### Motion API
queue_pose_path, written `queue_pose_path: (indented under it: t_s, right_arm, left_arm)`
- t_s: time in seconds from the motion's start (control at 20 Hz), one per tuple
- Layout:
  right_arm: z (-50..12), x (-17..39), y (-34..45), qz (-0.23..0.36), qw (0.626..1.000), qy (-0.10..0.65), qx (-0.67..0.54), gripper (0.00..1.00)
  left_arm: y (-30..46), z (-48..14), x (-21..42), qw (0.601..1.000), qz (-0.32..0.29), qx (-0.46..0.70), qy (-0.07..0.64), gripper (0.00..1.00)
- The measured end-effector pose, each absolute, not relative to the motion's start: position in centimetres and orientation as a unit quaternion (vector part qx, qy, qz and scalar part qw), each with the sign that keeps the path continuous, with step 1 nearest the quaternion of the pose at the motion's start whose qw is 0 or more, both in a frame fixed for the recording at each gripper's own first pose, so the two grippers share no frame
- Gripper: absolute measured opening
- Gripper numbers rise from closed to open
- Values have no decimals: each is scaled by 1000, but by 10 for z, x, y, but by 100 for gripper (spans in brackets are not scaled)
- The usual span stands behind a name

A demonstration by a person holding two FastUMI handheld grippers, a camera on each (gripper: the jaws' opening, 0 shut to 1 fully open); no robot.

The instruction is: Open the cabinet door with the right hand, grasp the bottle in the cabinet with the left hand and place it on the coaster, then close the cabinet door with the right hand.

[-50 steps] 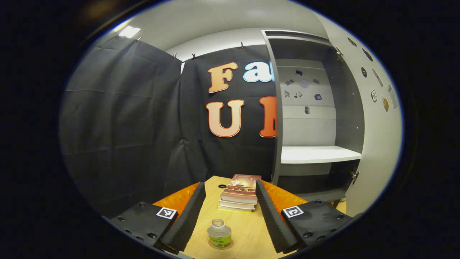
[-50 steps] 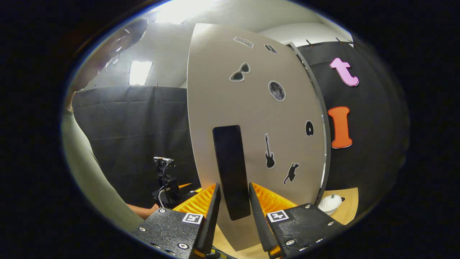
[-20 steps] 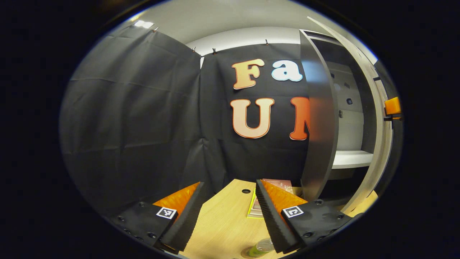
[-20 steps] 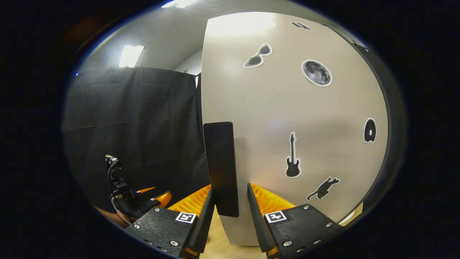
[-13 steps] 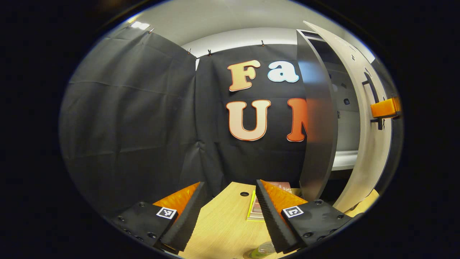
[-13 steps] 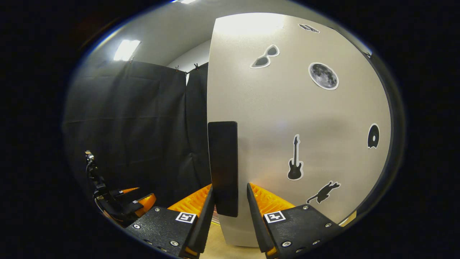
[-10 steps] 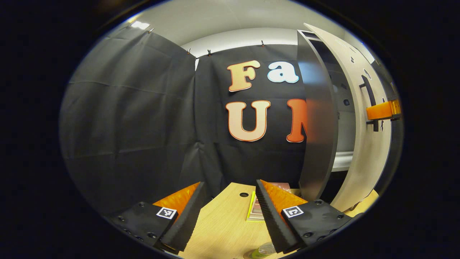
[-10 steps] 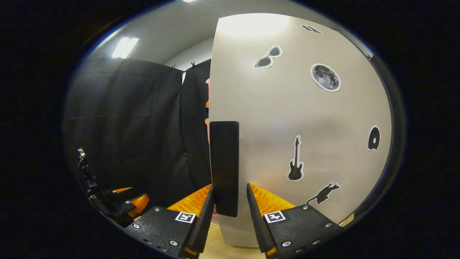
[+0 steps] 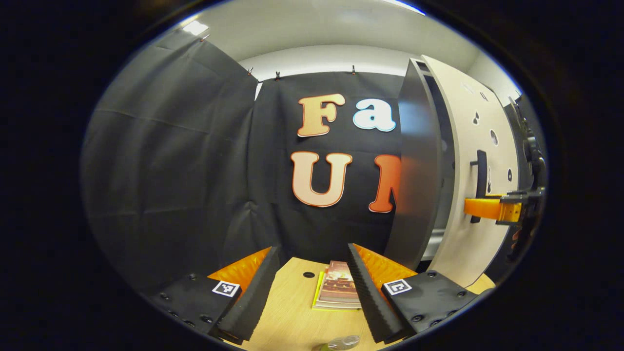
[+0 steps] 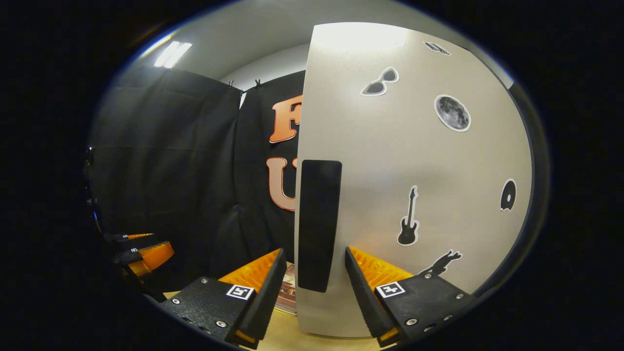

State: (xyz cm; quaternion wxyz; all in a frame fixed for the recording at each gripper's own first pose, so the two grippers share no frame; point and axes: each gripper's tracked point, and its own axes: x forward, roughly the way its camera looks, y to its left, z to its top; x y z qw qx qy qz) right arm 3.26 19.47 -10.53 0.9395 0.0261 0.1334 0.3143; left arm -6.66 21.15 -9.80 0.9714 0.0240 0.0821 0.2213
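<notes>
- Flanking the black door handle (image 10: 319, 224), the right gripper (image 10: 310, 273) has its fingers spread apart, with a visible gap to the handle on each side; nothing is clamped.
- Handle stands upright on the pale cabinet door (image 10: 414, 161), near the door's left edge in the right gripper view; stickers (sunglasses, moon, guitar, cat) sit on the door face.
- Left gripper (image 9: 312, 273) has its fingers wide apart and bare, hovering above the wooden table (image 9: 292, 321).
- Bottle (image 9: 341, 342) shows at the bottom edge of the left gripper view, on the table below the fingers; the coaster cannot be made out.
- Stack of books (image 9: 336, 292) lies on the table beyond the left fingers, near a small round hole in the tabletop.
- Cabinet (image 9: 417, 165) stands to the right of the books; its door sits close to the frame with a narrow dark gap.
- Black cloth hangs around the booth, clipped along the top; white ceiling with light panels above.
</notes>
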Motion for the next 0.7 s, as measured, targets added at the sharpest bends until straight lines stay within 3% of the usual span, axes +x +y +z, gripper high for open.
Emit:
queue_pose_path:
  t_s: [0.7]
  right_arm:
    - [-23, -1, 26, 208, 976, 70, 13, 85]
  left_arm:
    - [112, 0, -29, 992, 126, 6, 21, 91]
